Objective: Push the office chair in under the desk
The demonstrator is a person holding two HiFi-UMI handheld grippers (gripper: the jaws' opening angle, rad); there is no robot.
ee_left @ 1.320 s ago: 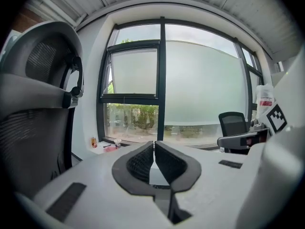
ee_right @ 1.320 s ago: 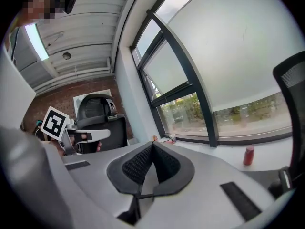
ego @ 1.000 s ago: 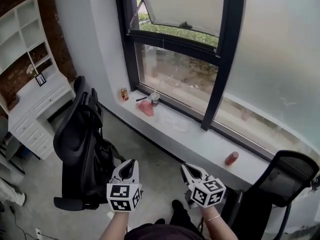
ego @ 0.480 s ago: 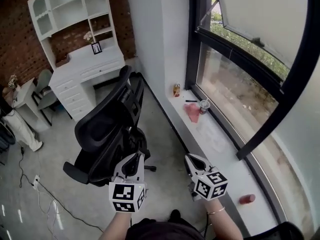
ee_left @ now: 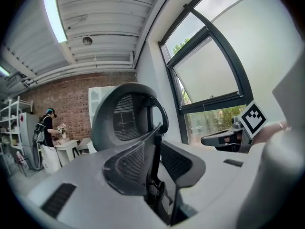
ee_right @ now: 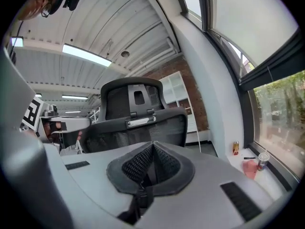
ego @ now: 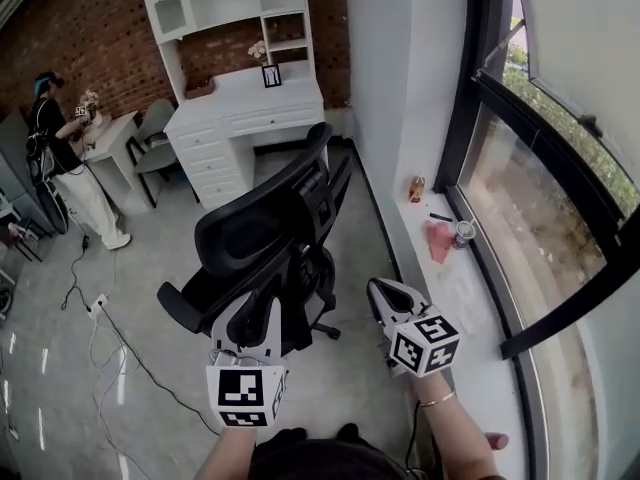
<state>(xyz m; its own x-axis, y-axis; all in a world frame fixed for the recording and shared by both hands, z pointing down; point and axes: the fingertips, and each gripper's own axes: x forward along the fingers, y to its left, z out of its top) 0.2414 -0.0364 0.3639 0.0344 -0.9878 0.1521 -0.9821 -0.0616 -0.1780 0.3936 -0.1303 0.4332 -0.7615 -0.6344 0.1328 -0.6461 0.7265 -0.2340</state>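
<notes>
Grey floor [ego: 140,253] open left of office chair [ego: 262,236], desk [ego: 250,108] beyond

Our left claw [ego: 260,310] and right claw [ego: 386,296] reach forward side by side, a little apart, with our bare forearms [ego: 452,434] low behind them. The left claw's jaws are opening with nothing between them. The right claw's jaws are closed together, empty.

On the office chair [ego: 255,233] I see black mesh cloth in a matt black plastic frame; the white desk [ego: 245,103] looks smooth and painted, the brick wall [ego: 90,48] behind it rough and red, the grey floor [ego: 50,368] polished and glossy.
</notes>
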